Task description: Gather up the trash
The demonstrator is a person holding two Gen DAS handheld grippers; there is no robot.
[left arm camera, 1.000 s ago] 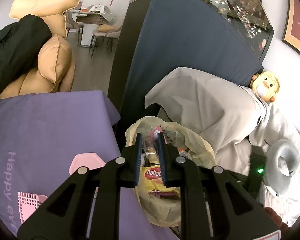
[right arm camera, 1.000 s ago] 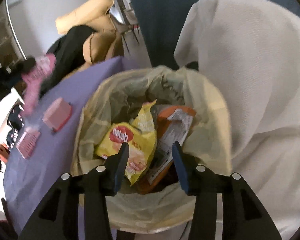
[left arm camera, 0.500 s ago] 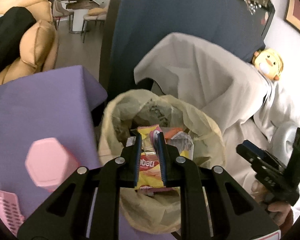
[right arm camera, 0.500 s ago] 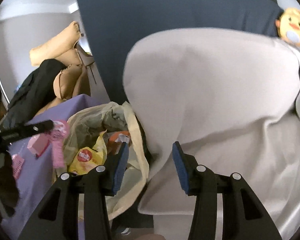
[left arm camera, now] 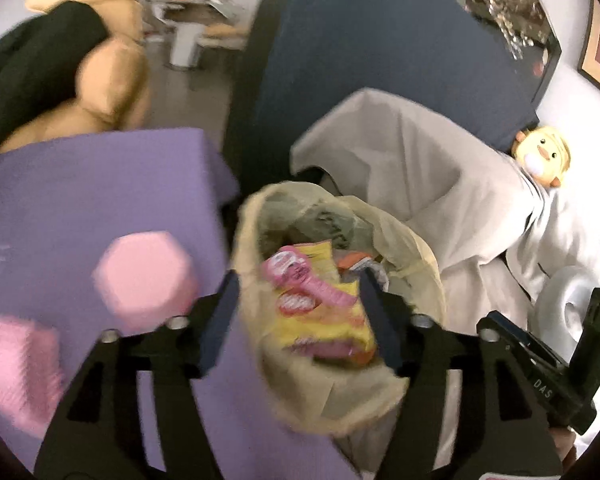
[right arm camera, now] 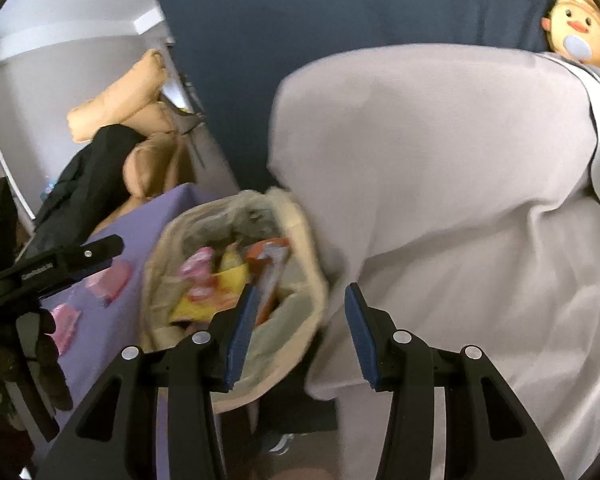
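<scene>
Opening over the trash bag [left arm camera: 416,276], the left claw [left arm camera: 300,320] has just spread its jaws wide, and the pink wrapper [left arm camera: 300,284] it was pinching a moment ago now lies loose on top of the yellow snack packet [left arm camera: 332,328] inside the bag, with nothing pressed between the pads. That reads as one more piece of trash delivered; the wrapper looks settled among the other packets, though blur makes its edges hard to judge. The bag stands just off the right edge of the purple-covered counter [left arm camera: 80,200], up against the grey draped sheet [left arm camera: 440,168]. On the counter a pink hexagonal box [left arm camera: 140,276] and a pink grid-like piece [left arm camera: 20,364] lie near the left claw; whether they count as trash I cannot say. The left claw is tilted down at the bag's mouth from the near side. The right claw [right arm camera: 300,320] hangs off to the right with its jaws apart and empty, angled down, one pad over the bag's rim and the other over the sheet. It has swung away from the bag since a second ago, leaving the opening clear.
</scene>
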